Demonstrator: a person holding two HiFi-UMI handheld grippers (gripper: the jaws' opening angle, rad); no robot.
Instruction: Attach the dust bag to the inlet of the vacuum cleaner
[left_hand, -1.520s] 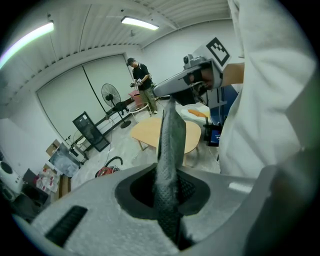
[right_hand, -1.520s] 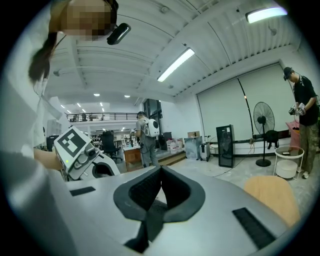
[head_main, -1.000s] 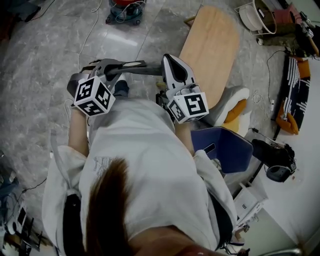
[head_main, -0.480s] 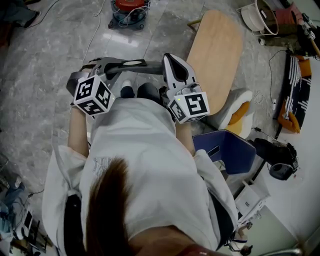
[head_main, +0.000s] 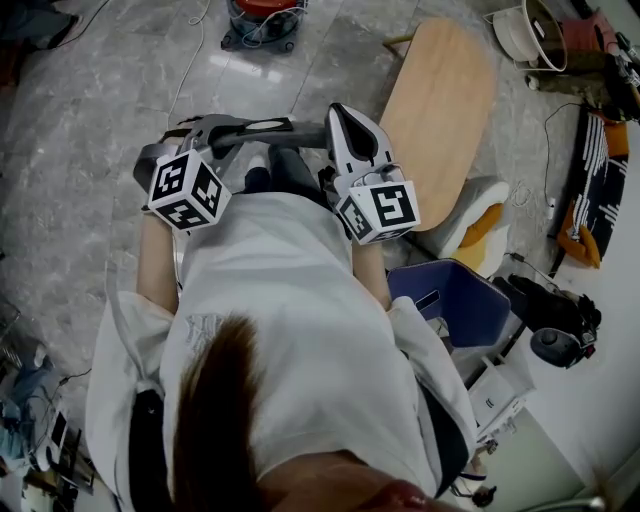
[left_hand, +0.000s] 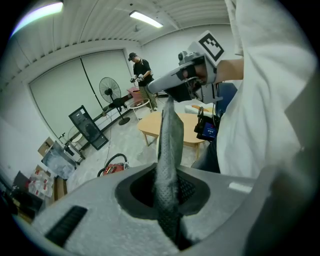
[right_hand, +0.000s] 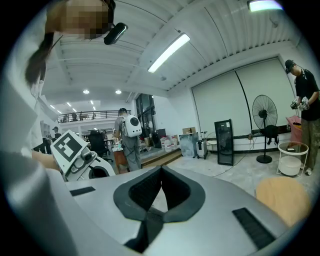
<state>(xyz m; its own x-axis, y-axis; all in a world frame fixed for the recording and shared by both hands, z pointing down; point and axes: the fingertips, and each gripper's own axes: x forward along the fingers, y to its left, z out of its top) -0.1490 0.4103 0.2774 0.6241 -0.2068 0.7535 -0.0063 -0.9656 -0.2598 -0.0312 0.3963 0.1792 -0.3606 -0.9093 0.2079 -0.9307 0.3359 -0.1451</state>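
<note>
left gripper (left_hand: 169, 215) jaws clamped nearly together, right gripper (right_hand: 152, 212) jaws closed, both held before the torso.

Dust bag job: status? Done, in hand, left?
Done: grey fabric dust bag picked up, clamped by left gripper and right gripper. In hand: it spans them, away from the red canister vacuum cleaner on the floor. Left: reach it, fit bag to inlet.
</note>
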